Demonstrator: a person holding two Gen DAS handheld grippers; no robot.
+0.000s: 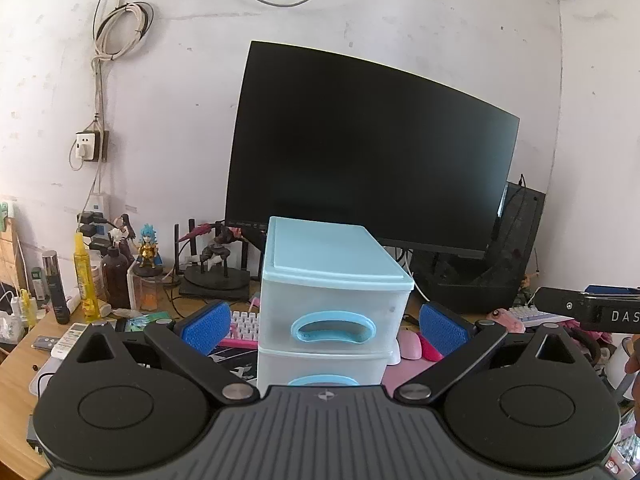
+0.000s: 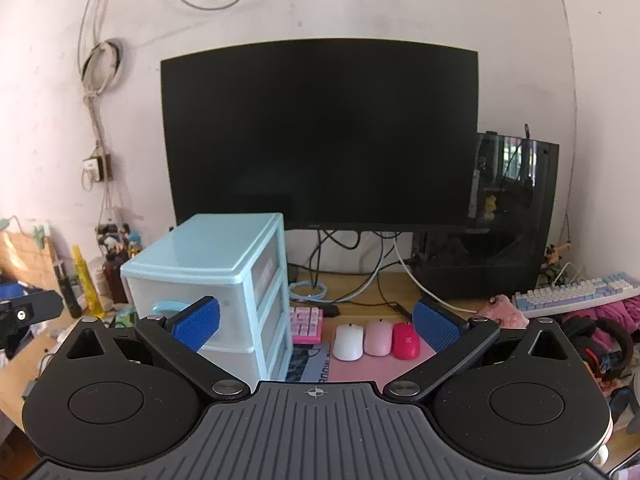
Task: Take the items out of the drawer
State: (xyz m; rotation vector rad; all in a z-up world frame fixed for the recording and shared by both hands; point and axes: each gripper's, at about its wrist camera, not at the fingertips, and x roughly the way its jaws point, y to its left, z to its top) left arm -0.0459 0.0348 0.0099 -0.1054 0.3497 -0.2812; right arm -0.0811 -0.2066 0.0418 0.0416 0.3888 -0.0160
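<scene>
White wall behind, loose cables hanging; wooden surface (image 2: 372, 292) crowded with desk clutter. Large dark monitor (image 2: 320, 132) at back, black PC case (image 2: 508, 216) to its right.

Drawer unit (image 1: 332, 304): small, pale blue frame with translucent drawers, standing upright on the surface in front of the monitor. Right wrist view shows three drawers stacked. Top drawer handle (image 1: 334, 326), blue, faces the left camera. All visible drawers look shut; contents cannot be made out through the frosted fronts.

Left gripper (image 1: 326, 330): jaws spread wide, blue pads (image 1: 208, 326) either side of the unit's front, level with the top drawer. Pads appear to stand clear of the unit's sides; nothing pinched.

Right gripper (image 2: 316, 326): jaws spread wide, nothing between them. It is aimed to the right of the drawer unit; its left pad (image 2: 198, 322) overlaps the unit's front corner in view, contact cannot be told. Part of it shows at the right edge of the left wrist view.

Other items: three mice (image 2: 376, 338) in a row (white, pink, red) on a pink mat, pink keypad (image 2: 306, 324) just beside the unit, pastel keyboard (image 2: 576, 292) far right, bottles (image 1: 86, 276) and figurines (image 1: 148, 252) at left.
</scene>
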